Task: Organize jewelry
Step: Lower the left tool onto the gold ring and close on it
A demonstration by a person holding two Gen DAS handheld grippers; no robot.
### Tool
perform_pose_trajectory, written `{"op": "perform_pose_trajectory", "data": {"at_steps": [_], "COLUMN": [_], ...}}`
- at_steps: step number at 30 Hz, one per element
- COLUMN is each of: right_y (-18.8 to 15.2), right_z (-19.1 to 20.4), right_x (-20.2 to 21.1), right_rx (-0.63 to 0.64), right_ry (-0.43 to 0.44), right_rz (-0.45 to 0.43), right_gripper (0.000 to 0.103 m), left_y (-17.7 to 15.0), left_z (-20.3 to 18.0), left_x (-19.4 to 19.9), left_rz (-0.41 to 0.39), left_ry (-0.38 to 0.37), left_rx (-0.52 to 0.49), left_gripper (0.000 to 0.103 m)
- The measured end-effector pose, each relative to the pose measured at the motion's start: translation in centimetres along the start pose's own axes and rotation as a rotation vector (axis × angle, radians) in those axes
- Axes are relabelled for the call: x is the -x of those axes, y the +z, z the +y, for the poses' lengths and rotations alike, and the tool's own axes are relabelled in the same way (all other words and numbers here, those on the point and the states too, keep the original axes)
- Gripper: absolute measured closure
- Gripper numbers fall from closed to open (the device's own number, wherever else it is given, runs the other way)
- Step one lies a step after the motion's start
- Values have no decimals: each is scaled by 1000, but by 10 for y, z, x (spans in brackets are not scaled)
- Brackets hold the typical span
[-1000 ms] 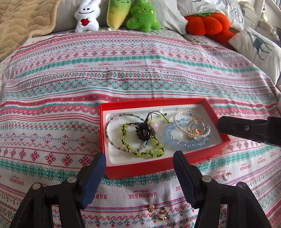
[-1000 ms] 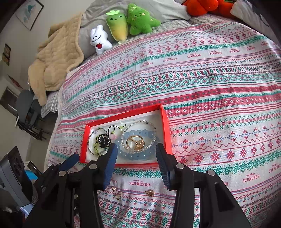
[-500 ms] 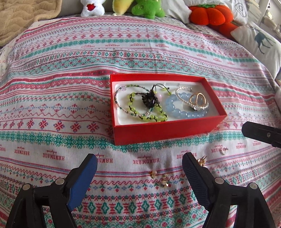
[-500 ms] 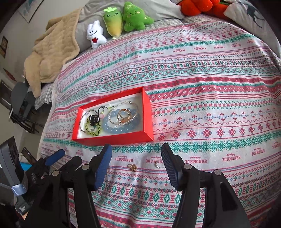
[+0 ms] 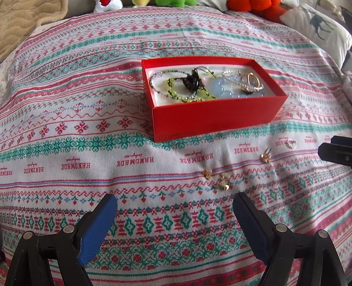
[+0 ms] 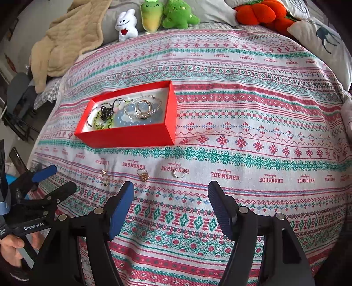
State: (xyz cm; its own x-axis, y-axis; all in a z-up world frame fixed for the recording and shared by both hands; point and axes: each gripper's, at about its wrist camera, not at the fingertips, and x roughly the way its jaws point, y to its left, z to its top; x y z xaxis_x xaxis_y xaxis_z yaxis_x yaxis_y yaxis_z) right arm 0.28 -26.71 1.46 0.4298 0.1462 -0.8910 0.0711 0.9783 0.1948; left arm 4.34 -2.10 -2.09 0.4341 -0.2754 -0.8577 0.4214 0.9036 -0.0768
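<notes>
A red box [image 5: 211, 120] [image 6: 132, 135] lies on the patterned bedspread and holds several bracelets [image 5: 239, 87] [image 6: 140, 110]. In front of it on the cloth lie small gold earrings [image 5: 223, 182] [image 6: 105, 175], a gold ring [image 5: 265, 156] [image 6: 143, 175] and a silver ring [image 5: 291, 144] [image 6: 179, 173]. My left gripper [image 5: 175, 205] is open and empty, hovering short of the earrings. My right gripper [image 6: 170, 191] is open and empty, just short of the two rings. Its finger tip [image 5: 334, 151] shows at the right edge of the left wrist view.
Plush toys [image 6: 151, 15], an orange pumpkin cushion [image 6: 261, 11] and a deer pillow [image 6: 323, 37] line the bed's far side. A beige blanket [image 6: 66, 39] lies at the far left. The bed's left edge drops to a chair [image 6: 17, 99].
Both grippers have pulled back toward me from over the box. The loose earrings and rings have come into view in front of the open, empty jaws.
</notes>
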Motion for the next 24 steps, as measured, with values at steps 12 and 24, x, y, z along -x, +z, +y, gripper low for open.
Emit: {"op": "perform_pose_trajectory", "data": {"at_steps": [12, 24], "right_y": [-21, -13], "right_z": [6, -19], "right_x": [-21, -47], "right_rx": [100, 103], "right_ry": [-70, -85], "right_rz": [43, 8], "right_gripper": [31, 31], "left_y": [-25, -7], "left_z": [-24, -55], "left_x": [-22, -12], "left_rz": [21, -63], "left_ry": [-9, -51], "left_rx": [-136, -182], "left_gripper": [14, 14]}}
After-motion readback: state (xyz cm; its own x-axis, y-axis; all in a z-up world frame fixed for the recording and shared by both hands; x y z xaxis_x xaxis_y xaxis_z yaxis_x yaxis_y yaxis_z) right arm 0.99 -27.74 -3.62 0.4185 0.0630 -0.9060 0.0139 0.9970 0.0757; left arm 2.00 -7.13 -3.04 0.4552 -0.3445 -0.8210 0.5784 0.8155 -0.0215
